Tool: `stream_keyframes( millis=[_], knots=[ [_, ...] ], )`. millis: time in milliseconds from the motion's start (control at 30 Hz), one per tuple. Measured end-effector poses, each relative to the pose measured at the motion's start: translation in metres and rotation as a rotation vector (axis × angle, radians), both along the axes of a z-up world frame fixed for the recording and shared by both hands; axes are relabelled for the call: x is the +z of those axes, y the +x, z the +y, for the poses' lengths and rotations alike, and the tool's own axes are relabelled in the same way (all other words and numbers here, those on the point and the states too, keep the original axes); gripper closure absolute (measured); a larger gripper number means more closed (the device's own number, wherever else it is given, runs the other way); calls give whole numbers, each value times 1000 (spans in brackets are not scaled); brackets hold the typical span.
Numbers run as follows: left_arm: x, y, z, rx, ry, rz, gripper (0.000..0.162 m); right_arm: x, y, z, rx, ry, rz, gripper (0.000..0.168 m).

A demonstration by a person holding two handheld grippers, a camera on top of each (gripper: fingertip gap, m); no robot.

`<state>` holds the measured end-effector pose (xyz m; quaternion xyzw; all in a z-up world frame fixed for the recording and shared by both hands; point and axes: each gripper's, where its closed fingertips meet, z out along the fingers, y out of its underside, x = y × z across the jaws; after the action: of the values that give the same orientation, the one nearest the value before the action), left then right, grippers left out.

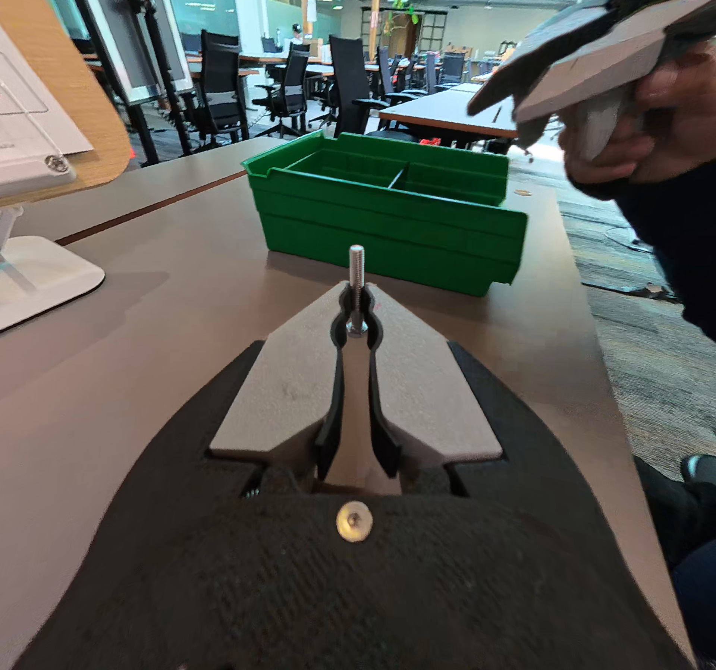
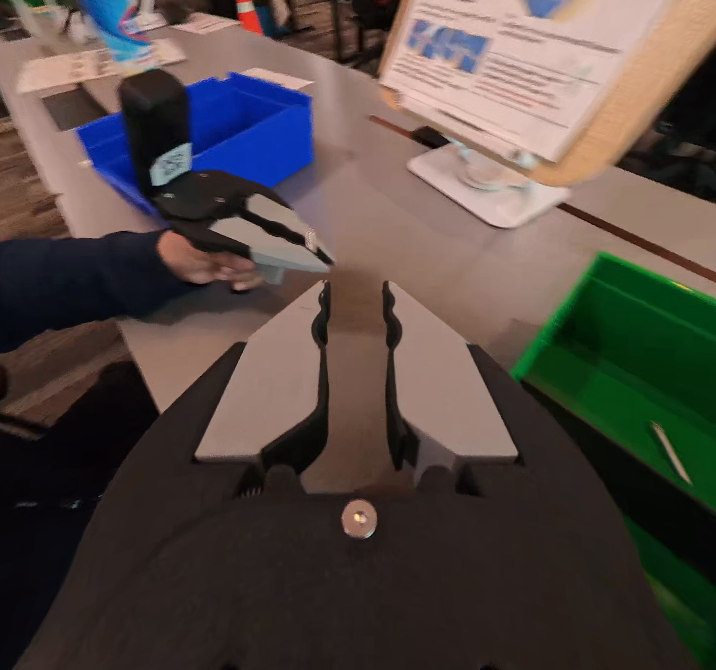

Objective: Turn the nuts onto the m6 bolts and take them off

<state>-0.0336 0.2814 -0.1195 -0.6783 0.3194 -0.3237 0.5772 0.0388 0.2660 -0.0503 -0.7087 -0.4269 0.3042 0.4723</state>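
Note:
My left gripper [image 1: 356,292] is shut on a silver M6 bolt [image 1: 356,264], threaded end pointing forward past the fingertips, hex head between the pads. No nut shows on it. It is held above the brown table, short of a green divided bin [image 1: 387,225]. My right gripper [image 2: 356,287] is open and empty, high over the table; in the left wrist view it shows at the upper right [image 1: 499,103]. In the right wrist view the left gripper [image 2: 323,260] shows just ahead to the left, shut, in a hand.
A blue bin [image 2: 248,136] stands behind the left gripper. The green bin [image 2: 620,341] lies at my right with a thin light stick inside it. A white stand with a printed board [image 2: 492,186] stands far right. The table edge and carpet floor lie right in the left wrist view. Left tips to right tips: about 11 cm.

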Motion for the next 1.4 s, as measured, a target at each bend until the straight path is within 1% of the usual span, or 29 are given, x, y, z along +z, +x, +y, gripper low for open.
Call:
stream_keyframes(
  millis=[67,100,200,267,300,333,467,500,567,600,733,767,833,900,933,967,1000,1033,1100,1167,1233,1300,1400],
  knots=[
    [4,5,-6,-24,28,-9,160,-4,-42,-12,77,-6,-5,140],
    [5,6,-7,-27,39,-3,160,-9,-58,-14,97,-4,-11,142],
    [6,6,-8,-21,61,20,160,-32,-89,-4,95,-28,-70,145],
    [8,5,-8,-13,65,16,160,-45,-100,1,116,-57,-79,155],
    [7,3,-7,-4,54,17,160,-49,-103,2,132,-66,-78,162],
    [5,1,-4,12,42,27,160,-49,-105,5,129,-68,-60,166],
    [10,-2,-2,35,40,-5,159,-44,-106,8,131,-58,-13,166],
    [9,-2,-1,45,35,-5,157,-40,-102,13,98,-37,-10,166],
    [15,-3,-1,49,40,-36,139,-33,-90,23,42,5,-25,166],
    [16,-5,0,62,40,-47,135,-27,-80,30,-2,33,-25,166],
    [8,-11,10,119,1,-6,120,15,-15,79,-226,179,-76,166],
    [4,-10,10,112,-18,0,121,24,8,98,-304,217,-114,166],
    [-4,-8,10,105,-49,23,121,20,51,134,-412,187,-212,166],
    [-12,-6,11,109,-58,59,122,3,81,160,-466,103,-267,166],
    [-15,-6,12,113,-60,74,122,-6,92,170,-483,58,-288,159],
    [-18,-7,13,117,-63,86,122,-12,100,177,-506,33,-293,146],
    [-20,-7,14,119,-69,96,122,-14,105,180,-522,20,-289,141],
    [-22,-8,15,125,-77,102,122,-14,104,178,-518,12,-276,139],
    [-24,-10,17,133,-91,98,123,-2,88,165,-471,38,-215,138],
    [-24,-13,19,141,-100,89,123,13,56,141,-377,92,-156,134],
    [-24,-13,20,141,-108,79,123,22,15,112,-248,124,-111,127],
    [-24,-13,20,140,-107,78,124,22,-26,83,-127,124,-90,121],
    [-23,-14,20,139,-104,83,124,10,-78,57,-15,112,-68,120]
  ],
)
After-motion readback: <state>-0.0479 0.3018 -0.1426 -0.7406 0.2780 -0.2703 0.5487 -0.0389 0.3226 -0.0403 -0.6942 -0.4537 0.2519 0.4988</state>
